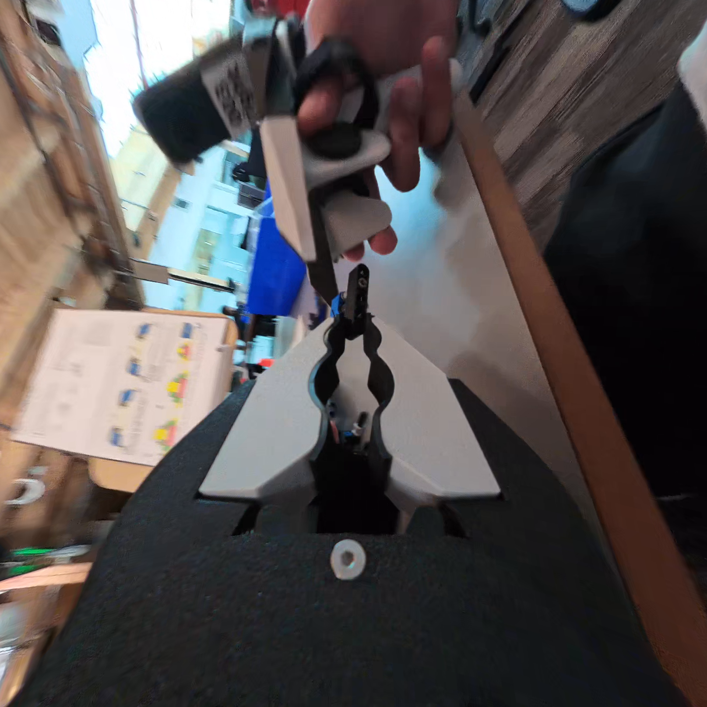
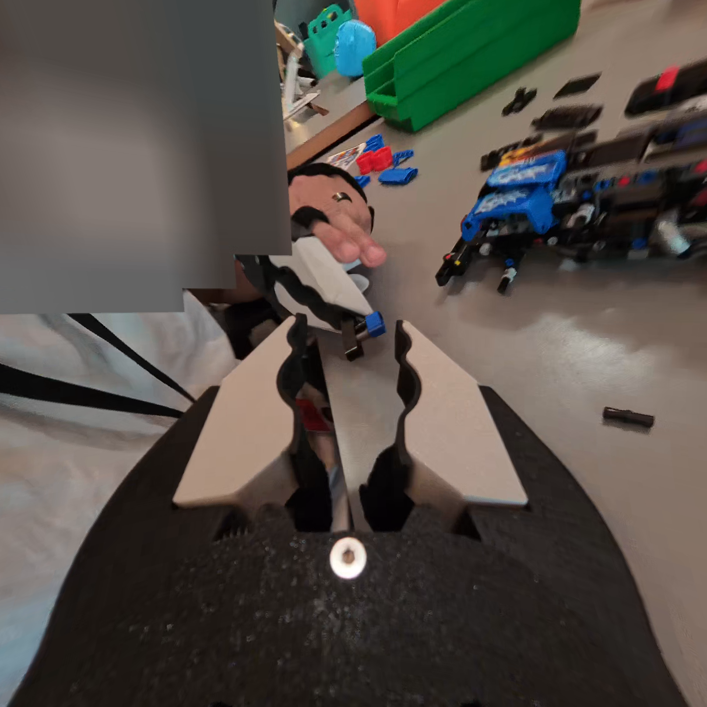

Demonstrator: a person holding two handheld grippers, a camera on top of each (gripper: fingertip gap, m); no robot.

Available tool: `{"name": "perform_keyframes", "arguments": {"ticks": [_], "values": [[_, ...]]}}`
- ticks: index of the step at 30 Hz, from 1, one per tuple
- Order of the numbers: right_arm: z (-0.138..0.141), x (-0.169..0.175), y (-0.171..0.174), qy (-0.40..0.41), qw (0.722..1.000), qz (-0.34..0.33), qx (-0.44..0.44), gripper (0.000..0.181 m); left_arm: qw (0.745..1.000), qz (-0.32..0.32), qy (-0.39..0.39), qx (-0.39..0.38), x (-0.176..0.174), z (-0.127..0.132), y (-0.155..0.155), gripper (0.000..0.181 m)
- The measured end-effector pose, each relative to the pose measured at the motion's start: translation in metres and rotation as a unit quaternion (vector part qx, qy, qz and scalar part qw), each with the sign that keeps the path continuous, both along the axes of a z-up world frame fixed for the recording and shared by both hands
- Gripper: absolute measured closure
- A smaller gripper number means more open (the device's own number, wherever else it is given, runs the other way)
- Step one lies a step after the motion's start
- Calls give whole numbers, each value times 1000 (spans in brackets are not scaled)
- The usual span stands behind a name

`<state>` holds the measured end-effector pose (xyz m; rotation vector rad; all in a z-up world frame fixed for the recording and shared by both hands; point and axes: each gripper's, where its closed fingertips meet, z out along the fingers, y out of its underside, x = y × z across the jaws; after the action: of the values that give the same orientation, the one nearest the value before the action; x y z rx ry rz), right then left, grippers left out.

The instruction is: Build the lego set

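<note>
My left gripper (image 1: 354, 325) is shut on a small black lego beam with a blue pin (image 1: 355, 302), held above the table. The same piece (image 2: 365, 331) shows in the right wrist view at the tip of the left gripper (image 2: 350, 325), just beyond my right fingertips. My right gripper (image 2: 350, 324) is open and empty, with its jaws on either side of that piece without touching it. In the left wrist view the right gripper (image 1: 325, 260) hangs above the piece, held by a hand (image 1: 382, 57). A partly built blue and black lego vehicle (image 2: 531, 214) lies on the grey table (image 2: 497, 363).
Loose blue and red pieces (image 2: 382, 162) lie far left of the vehicle, black pieces (image 2: 566, 114) behind it. A single black pin (image 2: 627, 417) lies at the right. A green bin (image 2: 459, 57) stands at the back. An instruction sheet (image 1: 122, 382) lies at the left. My left and right fingertips are right by each other.
</note>
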<state>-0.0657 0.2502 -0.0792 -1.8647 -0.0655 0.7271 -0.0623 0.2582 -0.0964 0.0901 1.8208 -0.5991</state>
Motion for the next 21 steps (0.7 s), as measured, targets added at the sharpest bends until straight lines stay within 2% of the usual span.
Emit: {"name": "perform_keyframes", "arguments": {"ticks": [3, 5, 8, 11, 13, 16, 18, 19, 21], "values": [[-5, 8, 6, 70, 996, 38, -51, 145, 997, -2, -64, 39, -3, 7, -5, 174], [-8, 0, 2, 103, 986, 97, -83, 148, 994, 6, -92, 66, -3, 8, -4, 174], [-6, -11, 0, 107, 979, 148, -86, 159, 989, 3, -110, 95, -3, 4, -7, 174], [-5, -11, 2, 95, 982, 147, -76, 175, 988, 4, -123, 96, -3, 7, -7, 174], [-3, -11, 1, 91, 984, 142, -65, 175, 990, 11, -117, 81, -2, 8, -6, 173], [-2, -2, 5, 85, 990, 100, -50, 175, 998, 48, -33, -11, 9, 6, 5, 170], [3, 6, 9, 88, 993, 68, -27, 175, 989, 74, 46, -120, 18, 10, 15, 159], [7, 11, 12, 93, 994, 50, -14, 175, 973, 84, 98, -189, 23, 13, 20, 153], [20, 20, 18, 114, 993, 11, 31, 175, 920, 86, 201, -324, 29, 18, 25, 145]]}}
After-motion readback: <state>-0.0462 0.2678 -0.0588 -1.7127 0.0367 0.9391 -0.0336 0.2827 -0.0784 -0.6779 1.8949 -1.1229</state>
